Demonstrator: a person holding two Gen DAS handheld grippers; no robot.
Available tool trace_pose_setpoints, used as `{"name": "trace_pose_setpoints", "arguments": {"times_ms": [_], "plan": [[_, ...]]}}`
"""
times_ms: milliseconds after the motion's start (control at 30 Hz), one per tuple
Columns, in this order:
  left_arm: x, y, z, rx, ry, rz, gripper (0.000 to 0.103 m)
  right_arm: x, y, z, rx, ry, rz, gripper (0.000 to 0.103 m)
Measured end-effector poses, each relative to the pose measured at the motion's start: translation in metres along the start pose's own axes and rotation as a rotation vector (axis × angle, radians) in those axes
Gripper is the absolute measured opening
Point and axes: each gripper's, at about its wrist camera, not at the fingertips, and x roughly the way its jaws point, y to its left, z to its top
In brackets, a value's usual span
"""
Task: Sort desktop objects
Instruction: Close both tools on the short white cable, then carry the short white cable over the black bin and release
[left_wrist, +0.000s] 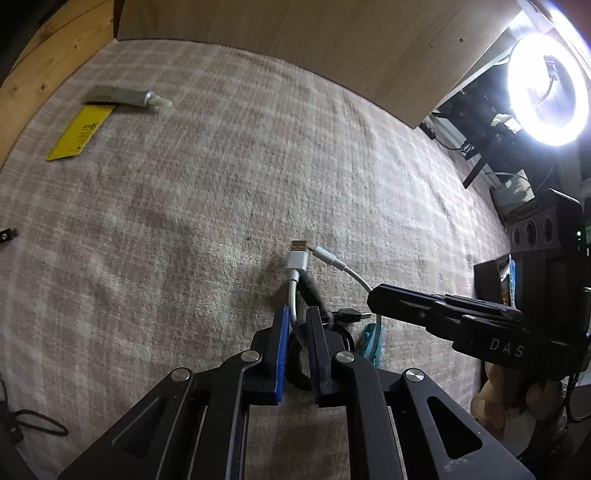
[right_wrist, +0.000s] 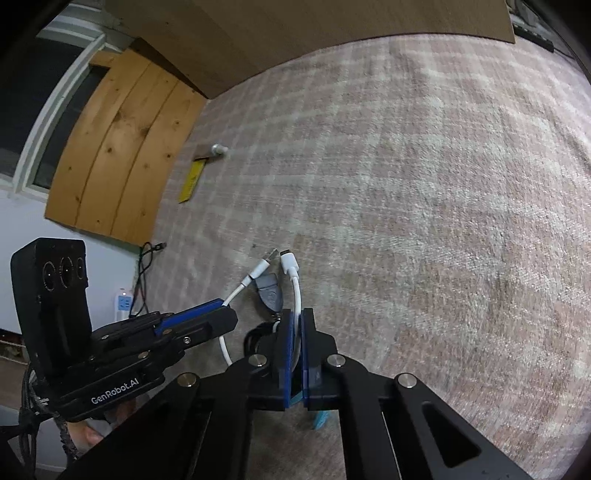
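Both grippers clamped on tangled cables, 6 o'clock on the plaid cloth (left_wrist: 184, 206).
The left gripper (left_wrist: 297, 314) pinched the silver USB cable (left_wrist: 295, 264); the right gripper (right_wrist: 297, 317) pinched the white cable (right_wrist: 293, 280). Pulling apart risked tightening the knot.

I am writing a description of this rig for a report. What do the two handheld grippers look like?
Both are black, with angular linkage arms joined by round silver pivots and blue pads inside the jaws. The left gripper carries white "GenRobot.AI" lettering on its body, the right gripper the letters "DAS". Each has a black camera block with three round lenses on top. Braided black cable hangs beside the left one.
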Motion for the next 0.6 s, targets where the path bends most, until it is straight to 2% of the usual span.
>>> {"name": "trace_pose_setpoints", "arguments": {"times_ms": [100, 300, 600], "plan": [[-0.015, 0.002, 0.000, 0.005, -0.025, 0.000, 0.008, -0.008, 0.003, -0.002, 0.013, -0.019, 0.042, 0.004], [-0.036, -0.021, 0.003, 0.038, -0.074, -0.010, 0.008, -0.033, 0.012, -0.007, 0.013, -0.070, 0.095, 0.004], [-0.047, -0.092, 0.007, 0.156, -0.096, -0.085, 0.007, -0.101, -0.003, -0.026, 0.045, -0.194, 0.101, 0.003]]}}
